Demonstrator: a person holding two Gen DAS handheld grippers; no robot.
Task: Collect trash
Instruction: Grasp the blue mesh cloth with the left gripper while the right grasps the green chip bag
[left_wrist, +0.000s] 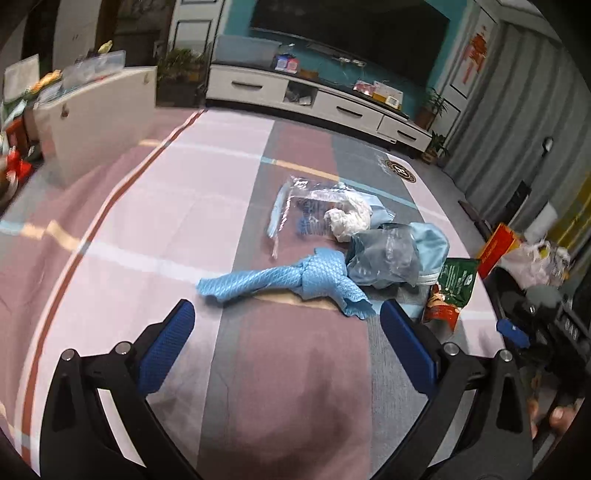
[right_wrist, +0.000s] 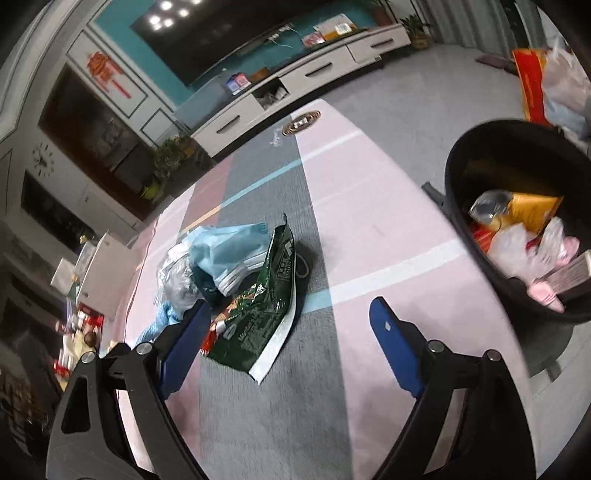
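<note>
Blue padding lined both fingers of my left hand-held gripper (left_wrist: 286, 334), which stood wide apart with nothing between them, tilted down over the striped pink-and-grey carpet (left_wrist: 147, 221). Just beyond the fingertips lay the trash: a knotted blue cloth (left_wrist: 295, 278) stretched across the carpet, and behind it, touching or overlapping, a clear plastic bag (left_wrist: 295, 210) with blue print, a crumpled white tissue (left_wrist: 345, 219), and a pale blue bag (left_wrist: 399, 254) heaped with crinkled grey plastic. A green snack packet (left_wrist: 452, 291) lay at the right edge of that heap. Further right, at the edge of the left wrist view, I saw part of the other tool and some fingertips (left_wrist: 559, 419) of the person. My right hand-held gripper (right_wrist: 288, 325) was wide as well, empty, angled down at the same carpet. The green snack packet (right_wrist: 260, 310) lay flat just ahead of it, close beside the left finger, with the pale blue bag (right_wrist: 225, 251) and the grey plastic behind it and a corner of the blue cloth (right_wrist: 155, 325) peeking out beside that finger. To the right stood a black bin (right_wrist: 461, 177), well apart from the heap, already holding wrappers, clear plastic and something pink. A white low cabinet (right_wrist: 314, 70) ran along the far wall.
</note>
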